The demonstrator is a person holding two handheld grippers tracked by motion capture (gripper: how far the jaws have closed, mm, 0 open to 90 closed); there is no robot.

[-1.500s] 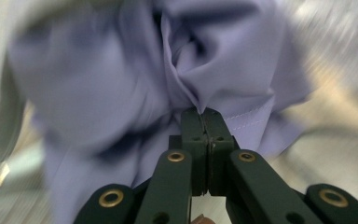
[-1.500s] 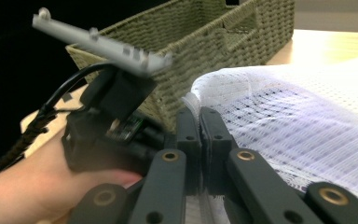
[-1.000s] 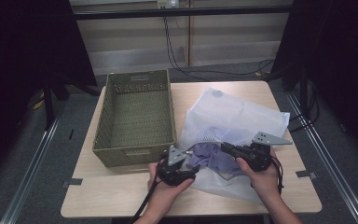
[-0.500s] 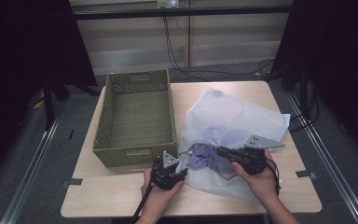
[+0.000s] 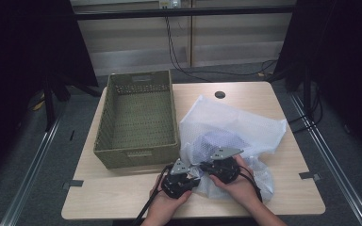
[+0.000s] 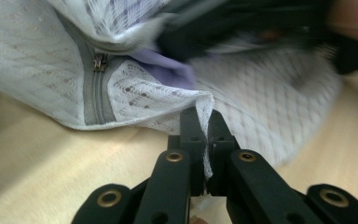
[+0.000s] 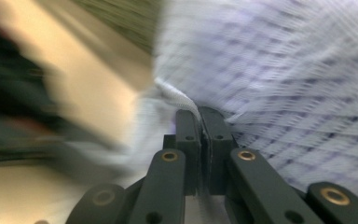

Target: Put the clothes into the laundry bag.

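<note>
Pale wooden table [image 5: 122, 197], crumpled white mesh bag [image 5: 231, 127], ribbed grey zipper [image 6: 94, 95]

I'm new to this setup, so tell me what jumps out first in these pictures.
A big white mesh laundry bag sprawls over the table's right half, something purple inside. At the near edge, the left gripper and right gripper each pinch its fabric, the left having just closed. A green woven basket sits left.
</note>
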